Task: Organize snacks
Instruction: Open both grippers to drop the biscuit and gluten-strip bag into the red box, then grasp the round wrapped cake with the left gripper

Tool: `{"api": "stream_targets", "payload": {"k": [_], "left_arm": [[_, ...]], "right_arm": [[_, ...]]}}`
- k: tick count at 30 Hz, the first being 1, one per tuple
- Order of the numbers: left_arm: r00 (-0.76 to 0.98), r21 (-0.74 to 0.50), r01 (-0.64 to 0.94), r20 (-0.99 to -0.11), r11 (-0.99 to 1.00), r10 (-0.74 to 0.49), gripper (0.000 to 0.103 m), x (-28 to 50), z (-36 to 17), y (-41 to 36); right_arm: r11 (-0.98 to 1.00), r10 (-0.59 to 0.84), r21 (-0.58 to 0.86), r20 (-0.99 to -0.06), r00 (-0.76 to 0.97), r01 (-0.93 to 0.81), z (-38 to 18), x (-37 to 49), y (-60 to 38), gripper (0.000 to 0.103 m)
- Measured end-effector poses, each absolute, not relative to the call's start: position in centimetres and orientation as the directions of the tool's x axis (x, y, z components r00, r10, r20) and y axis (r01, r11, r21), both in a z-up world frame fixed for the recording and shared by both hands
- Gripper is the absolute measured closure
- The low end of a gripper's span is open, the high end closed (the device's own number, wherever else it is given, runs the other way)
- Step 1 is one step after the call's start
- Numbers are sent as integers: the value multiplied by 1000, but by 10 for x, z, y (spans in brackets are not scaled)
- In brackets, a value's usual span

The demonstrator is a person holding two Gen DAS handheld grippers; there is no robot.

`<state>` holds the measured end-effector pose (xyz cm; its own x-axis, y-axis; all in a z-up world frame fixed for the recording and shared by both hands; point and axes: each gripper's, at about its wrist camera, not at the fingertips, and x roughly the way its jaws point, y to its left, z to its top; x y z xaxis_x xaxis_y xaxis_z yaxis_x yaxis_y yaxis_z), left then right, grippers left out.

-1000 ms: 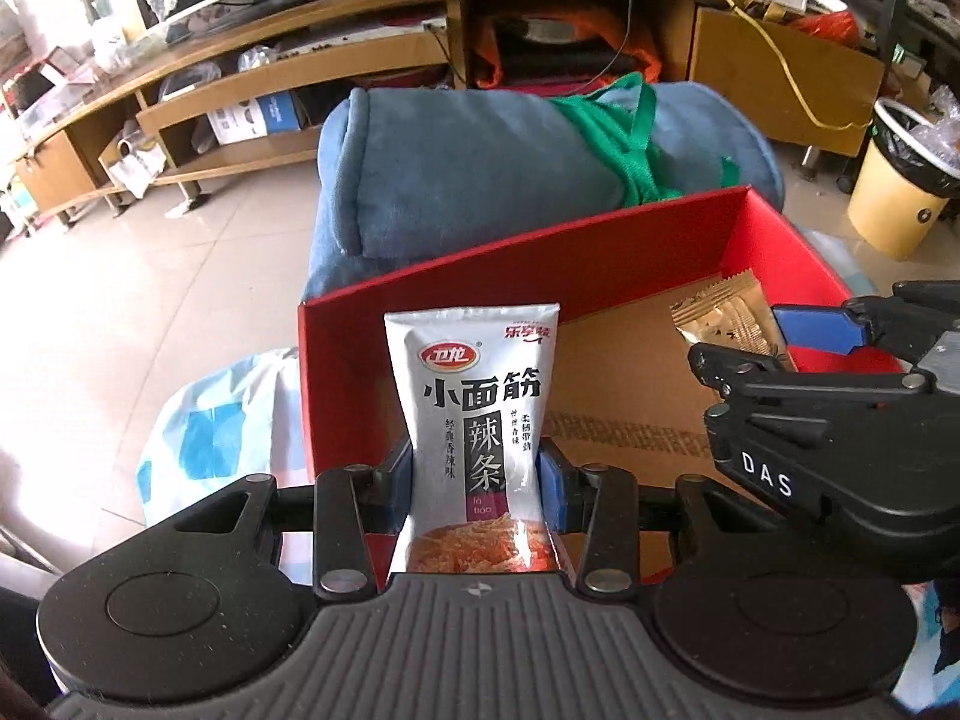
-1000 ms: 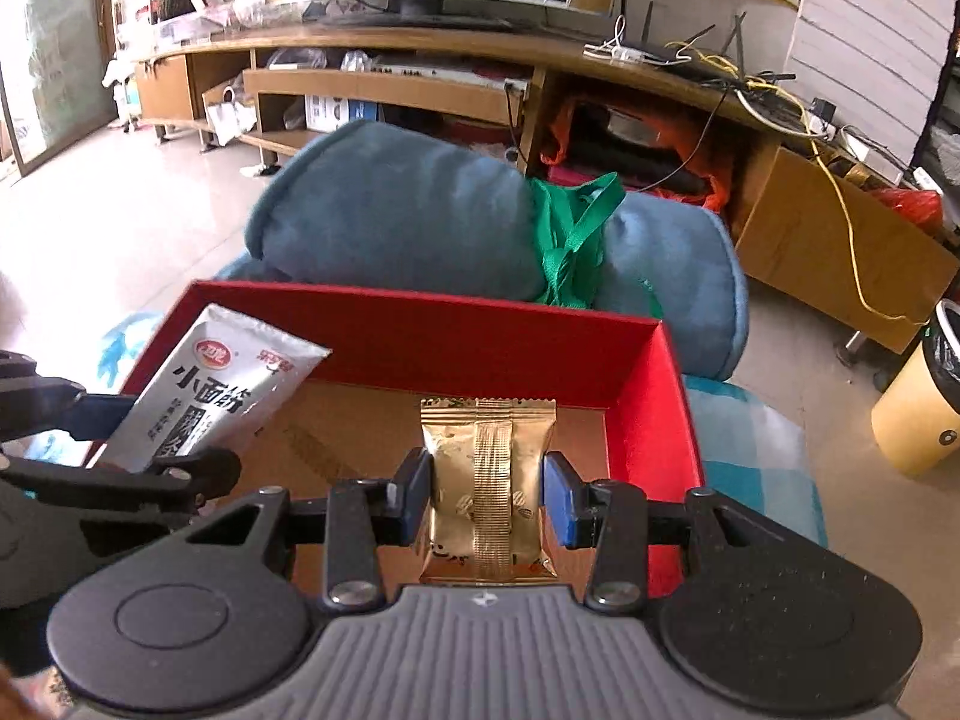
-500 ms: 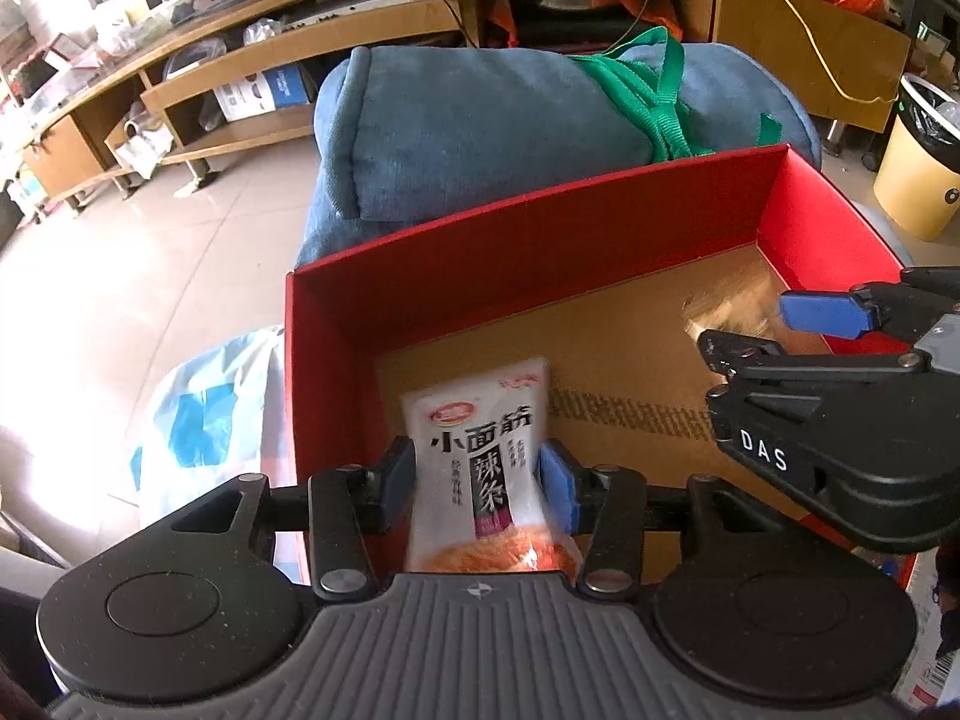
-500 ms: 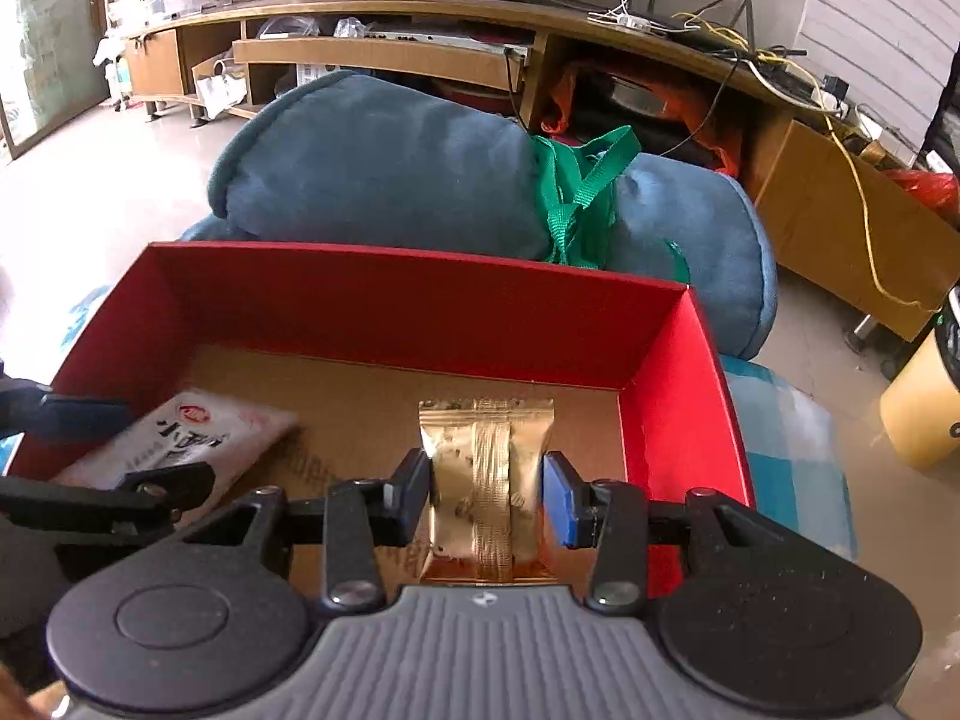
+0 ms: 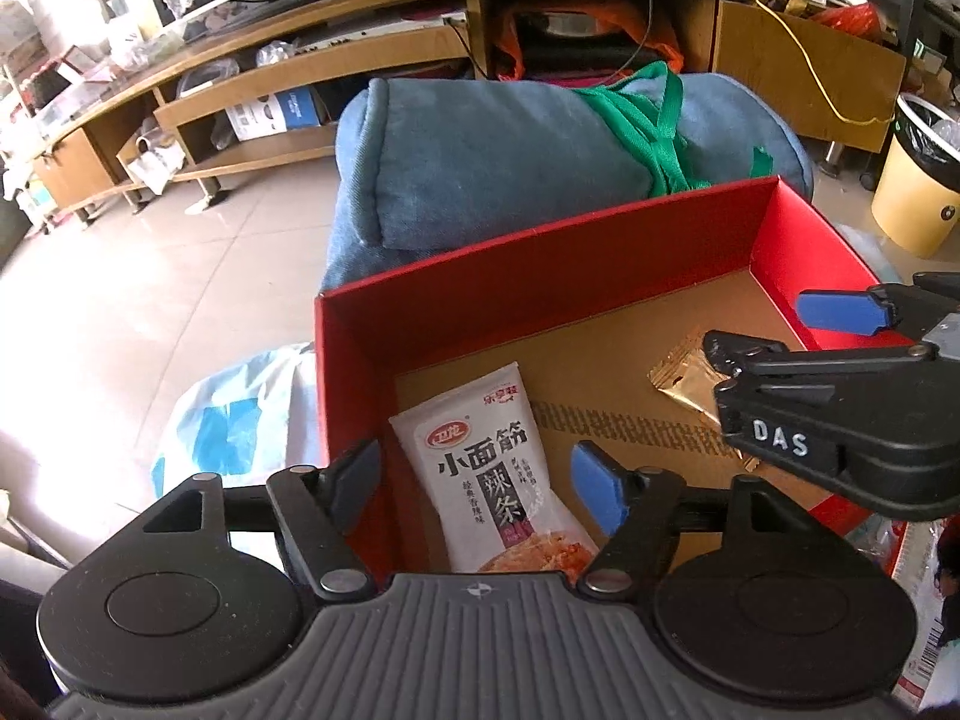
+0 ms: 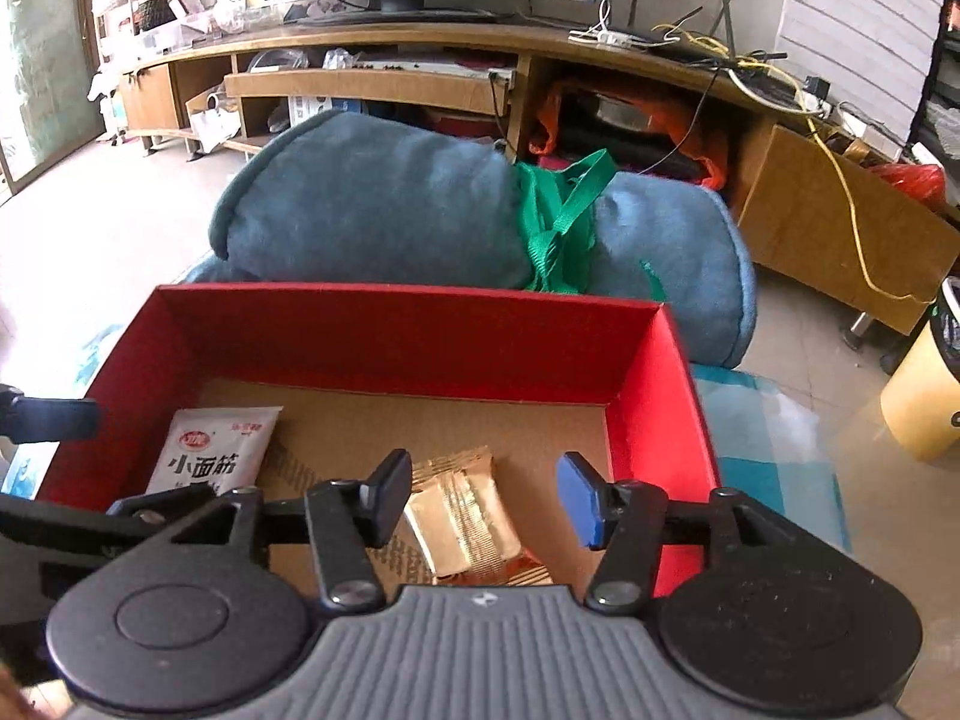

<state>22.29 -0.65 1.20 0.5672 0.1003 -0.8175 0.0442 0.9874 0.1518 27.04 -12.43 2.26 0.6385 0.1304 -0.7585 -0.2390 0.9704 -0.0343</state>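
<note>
A red box (image 5: 540, 258) with a brown cardboard floor sits in front of me; it also shows in the right wrist view (image 6: 408, 336). A white spicy-strip snack packet (image 5: 498, 468) lies flat at the box's left side, between the spread fingers of my open left gripper (image 5: 480, 480). It also shows in the right wrist view (image 6: 216, 450). A gold snack packet (image 6: 462, 510) lies on the box floor at the right, between the spread fingers of my open right gripper (image 6: 486, 498). In the left wrist view the gold packet (image 5: 684, 378) is partly hidden by the right gripper (image 5: 804, 324).
A rolled blue cushion (image 5: 498, 162) tied with a green strap (image 6: 558, 222) lies just behind the box. A blue-and-white plastic bag (image 5: 234, 420) lies left of the box. A yellow bin (image 5: 912, 204) stands at the right. A long wooden TV stand (image 6: 420, 78) lines the back.
Both grippers lowered their packets into the red box and opened. The white packet and the gold packet now lie loose on the box floor.
</note>
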Motion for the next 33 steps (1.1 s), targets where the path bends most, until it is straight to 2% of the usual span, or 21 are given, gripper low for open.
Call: {"api": "stream_targets", "payload": {"k": [16,33], "left_arm": [[580,113,43,-812,993,67,20,185,33,10],[456,47,27,-890,999,29,17,126,5,34]], "right_arm": [[966,150,-39,-724,673,-257,58,230,-127,48],[945,194,-22,-764,615,-326,57,175,-122,46]]}}
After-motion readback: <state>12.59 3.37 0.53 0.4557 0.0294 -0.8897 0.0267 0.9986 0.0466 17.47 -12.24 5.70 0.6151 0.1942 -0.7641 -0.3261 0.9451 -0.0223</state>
